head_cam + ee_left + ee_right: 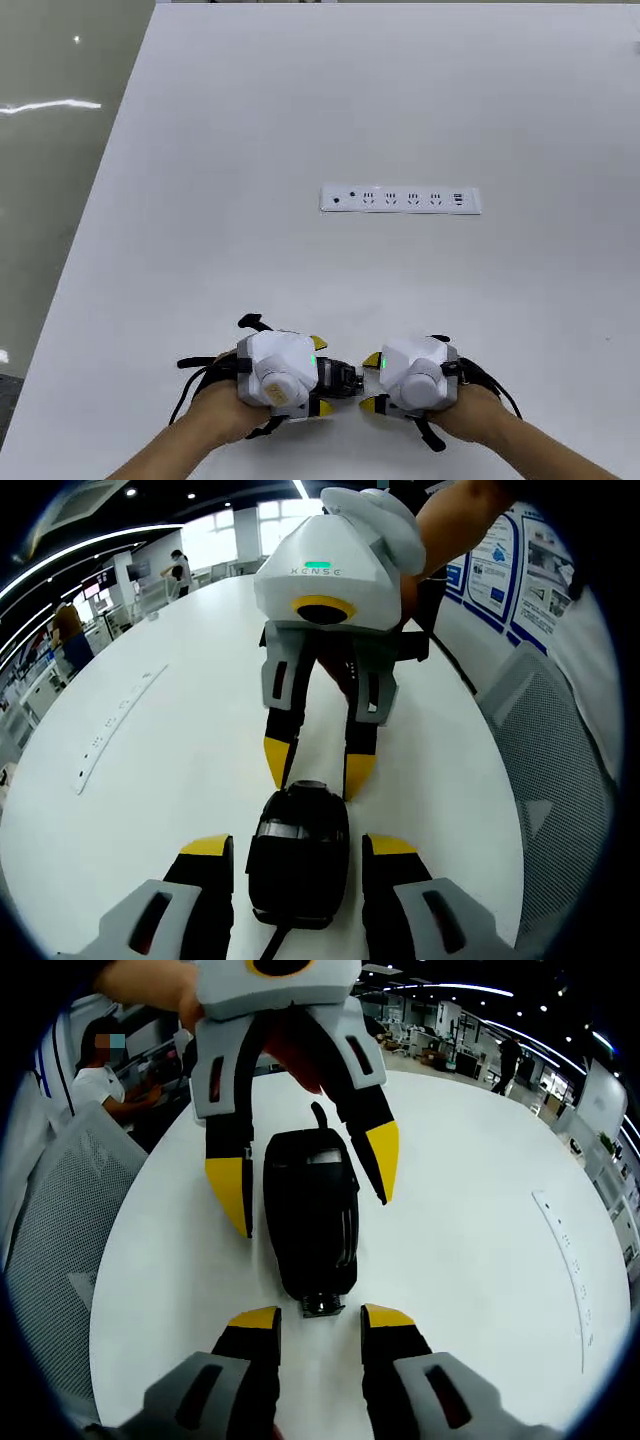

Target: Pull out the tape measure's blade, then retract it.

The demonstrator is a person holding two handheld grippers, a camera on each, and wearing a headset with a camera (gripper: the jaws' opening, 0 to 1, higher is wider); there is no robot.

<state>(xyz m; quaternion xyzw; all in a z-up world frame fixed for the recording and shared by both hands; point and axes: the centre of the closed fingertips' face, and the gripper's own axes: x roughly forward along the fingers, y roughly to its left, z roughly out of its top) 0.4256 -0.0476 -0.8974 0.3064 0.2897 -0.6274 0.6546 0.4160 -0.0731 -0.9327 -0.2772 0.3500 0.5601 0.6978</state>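
Head view: white table (200,250), its left edge running diagonally along the grey floor (50,200). Both grippers sit close to the near edge, facing each other. Wide bare surface lies beyond them up to the power strip (400,200), which is well apart.

Tape measure (343,378): black body, flat on the table between the two grippers.

Left gripper (298,845): jaws fairly narrow and straddling the tape body, one each side. A thin gap seems to show on either side, so not clamped.

Right gripper (320,1317): jaws parted, holding nothing, tips just short of the tape's near end. A small metal piece shows at that end; cannot tell if it is the blade's hook.

Room to the sides: a mesh chair back (560,750) stands just past the table edge in the left gripper view.

Hard to make out:
- In the head view the gripper housings cover most of the tape.
- A dark cord leaves the tape's rear, cut off under the left gripper.
- People in the background are too small to read
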